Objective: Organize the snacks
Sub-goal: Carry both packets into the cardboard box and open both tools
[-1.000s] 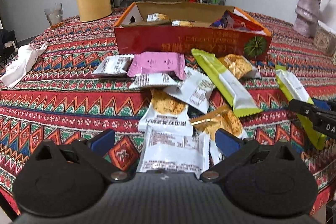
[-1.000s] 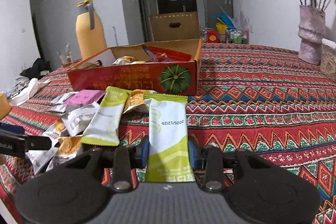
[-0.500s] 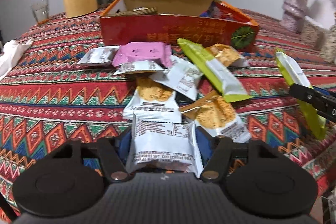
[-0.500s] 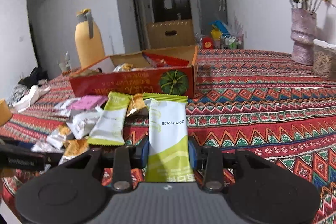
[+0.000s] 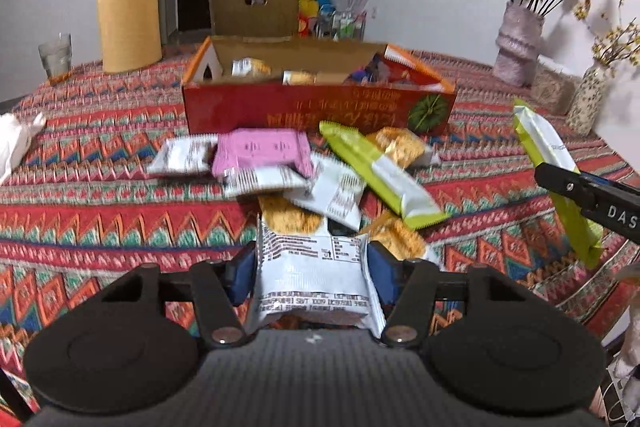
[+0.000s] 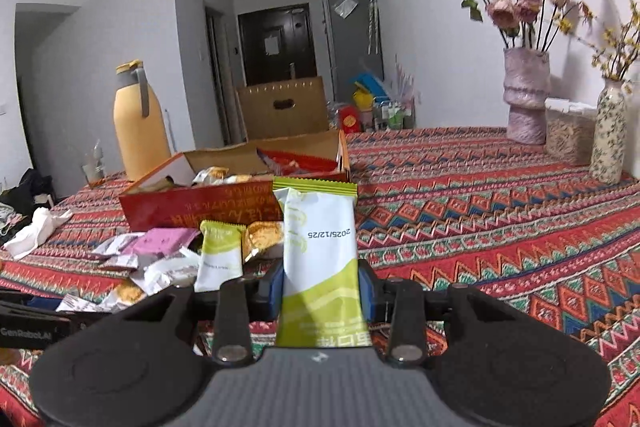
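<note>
- Snacks lie heaped on the patterned red tablecloth (image 5: 100, 195) before your open red cardboard box (image 5: 316, 107).
- Your left gripper (image 5: 312, 267) has just been closing; its blue pads now clamp a white printed snack packet (image 5: 312, 275), lifted near the heap.
- Your right gripper (image 6: 320, 287) is clenched on a green-and-white snack bar wrapper (image 6: 320, 251), upright, in front of the box.
</note>
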Motion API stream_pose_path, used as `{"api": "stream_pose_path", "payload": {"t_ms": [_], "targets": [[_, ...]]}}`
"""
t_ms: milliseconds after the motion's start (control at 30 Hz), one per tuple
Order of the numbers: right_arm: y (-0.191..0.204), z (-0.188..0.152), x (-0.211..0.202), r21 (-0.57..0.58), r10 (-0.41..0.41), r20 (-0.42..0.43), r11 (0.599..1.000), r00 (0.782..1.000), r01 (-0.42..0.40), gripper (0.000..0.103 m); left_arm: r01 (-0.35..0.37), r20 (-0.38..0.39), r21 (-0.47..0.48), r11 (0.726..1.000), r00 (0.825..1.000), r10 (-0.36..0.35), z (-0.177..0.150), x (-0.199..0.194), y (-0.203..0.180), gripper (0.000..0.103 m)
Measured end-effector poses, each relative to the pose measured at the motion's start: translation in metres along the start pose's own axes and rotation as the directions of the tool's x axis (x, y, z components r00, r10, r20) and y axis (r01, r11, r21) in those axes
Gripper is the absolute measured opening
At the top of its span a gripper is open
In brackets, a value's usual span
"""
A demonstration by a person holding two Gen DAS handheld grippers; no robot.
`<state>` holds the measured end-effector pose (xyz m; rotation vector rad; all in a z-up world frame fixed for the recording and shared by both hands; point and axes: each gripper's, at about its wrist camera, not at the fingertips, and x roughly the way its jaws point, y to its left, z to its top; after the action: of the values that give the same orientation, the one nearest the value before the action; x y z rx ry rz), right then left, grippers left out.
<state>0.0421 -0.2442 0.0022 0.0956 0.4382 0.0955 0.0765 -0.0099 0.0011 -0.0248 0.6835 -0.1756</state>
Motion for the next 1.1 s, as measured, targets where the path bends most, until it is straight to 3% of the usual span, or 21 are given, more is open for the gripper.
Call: {"api": "stream_pose_path", "payload": {"t_ms": [600, 1100], "targets": [[0.033, 0.061, 0.008, -0.049, 0.01, 0.136, 0.999, 0.991, -0.003, 0.036, 0.013, 0.181, -0.016, 1.0, 0.983, -0.01, 0.076, -0.015, 0.002, 0.059], [0.05, 0.109, 0.087, -0.094, 0.047, 0.15, 0.995, 0.988, -0.033, 0.036, -0.018, 0.227, -0.113, 0.993, 0.973, 0.044, 0.137, 0.032, 0.02, 0.059]]}}
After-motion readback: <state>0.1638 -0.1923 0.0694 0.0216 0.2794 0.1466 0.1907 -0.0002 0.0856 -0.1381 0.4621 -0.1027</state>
